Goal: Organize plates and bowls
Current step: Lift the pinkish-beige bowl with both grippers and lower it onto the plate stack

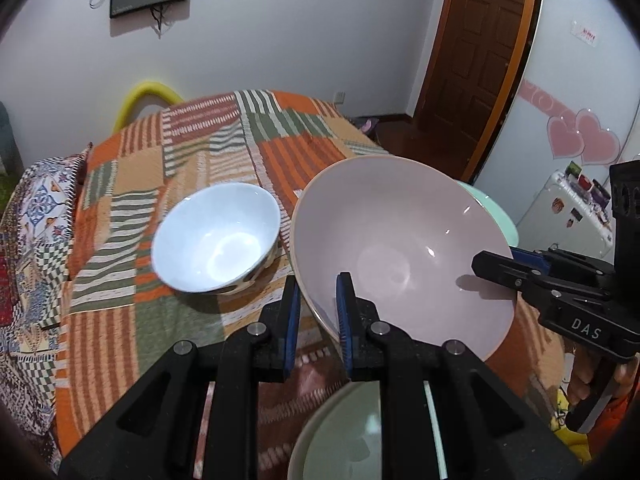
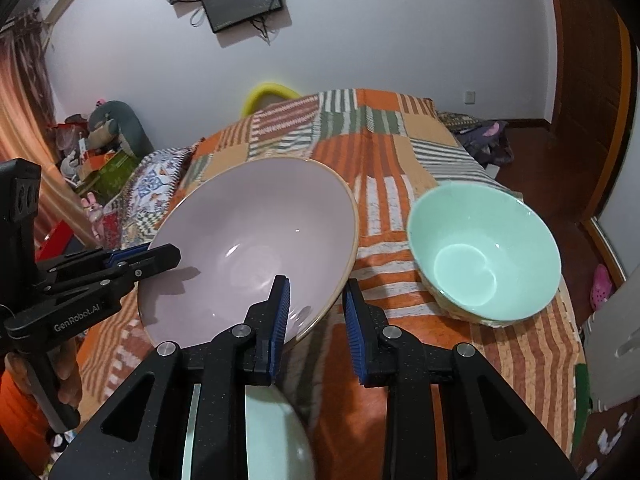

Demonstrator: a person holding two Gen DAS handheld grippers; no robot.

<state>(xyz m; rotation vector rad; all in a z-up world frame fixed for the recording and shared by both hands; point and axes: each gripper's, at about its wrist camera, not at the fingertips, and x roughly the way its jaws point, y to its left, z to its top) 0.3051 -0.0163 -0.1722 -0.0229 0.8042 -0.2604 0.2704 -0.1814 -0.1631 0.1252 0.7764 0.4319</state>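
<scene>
Both tongs (image 1: pixel 318 316) (image 2: pixel 316 320) pinch opposite rims of the pink plate (image 1: pixel 400 248).

A large plate (image 1: pixel 400 248) is held tilted above a quilt-covered bed (image 1: pixel 224 152), gripped at opposite rim edges by the left gripper (image 1: pixel 318 320) and the right gripper (image 2: pixel 316 320). On the quilt, a small bowl (image 1: pixel 216 236) is set to the left of the plate, and a second bowl (image 2: pixel 484 256) to its right. A further dish (image 2: pixel 276 440) is placed nearest, below the plate. At the far end of the bed a wall-mounted screen (image 2: pixel 240 0) is hung; a door (image 1: pixel 480 52) is located far right.
</scene>
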